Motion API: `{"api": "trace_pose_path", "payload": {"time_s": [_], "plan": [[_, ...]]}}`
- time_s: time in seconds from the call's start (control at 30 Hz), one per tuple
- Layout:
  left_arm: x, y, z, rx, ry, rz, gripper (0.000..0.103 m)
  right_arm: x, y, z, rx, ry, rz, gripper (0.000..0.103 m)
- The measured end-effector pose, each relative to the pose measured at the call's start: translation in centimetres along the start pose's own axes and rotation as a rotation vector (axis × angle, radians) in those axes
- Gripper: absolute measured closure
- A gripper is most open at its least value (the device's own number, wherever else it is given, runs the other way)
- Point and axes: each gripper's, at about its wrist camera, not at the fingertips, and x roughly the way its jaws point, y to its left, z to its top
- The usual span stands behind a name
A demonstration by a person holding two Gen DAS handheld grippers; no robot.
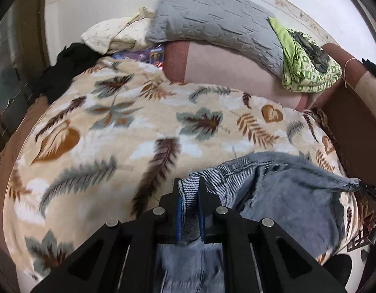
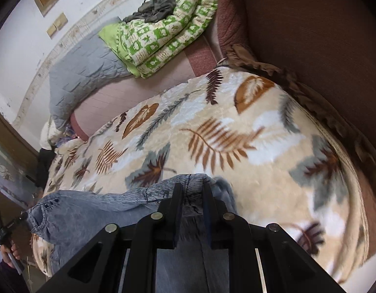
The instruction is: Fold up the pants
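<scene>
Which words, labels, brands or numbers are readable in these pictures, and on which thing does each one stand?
None are readable.
Green quilt: printed squares with small pictures, no legible letters.
Pants: no label shows.
Colourful item behind the blanket: too blurred to read.

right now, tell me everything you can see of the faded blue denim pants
The faded blue denim pants look like soft, washed jean cloth with a ribbed waistband and a dark button at the fly. They are held up by the waistband over the leaf-print fleece blanket, pinched at one end by the left gripper and at the other by the right gripper.
</scene>
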Motion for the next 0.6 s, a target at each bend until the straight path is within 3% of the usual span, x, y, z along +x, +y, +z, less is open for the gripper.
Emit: {"api": "trace_pose_path", "payload": {"time_s": [0.2, 0.37, 0.47, 0.6], "plan": [[-1.0, 2.3, -7.7, -0.033, 0.088, 0.0, 0.092, -2.3, -3.9, -5.7, 0.051, 0.042, 0.01, 0.087], [0.3, 3.3, -12.9, -0.063, 0.196, 0.02, 0.091, -0.5, -7.1, -10.6, 0.097, 0.225, -0.004, 0.084], [-0.1, 3.0, -13.8, -0.055, 0.191, 0.039, 0.091, 0.0, -8.4, -11.9, 0.119, 0.314, -0.023, 0.08], [-0.6, 2.3, -13.6, -0.021, 0.191, 0.074, 0.091, -1.6, -8.4, -11.5, 0.091, 0.295, -0.039, 0.074]]}}
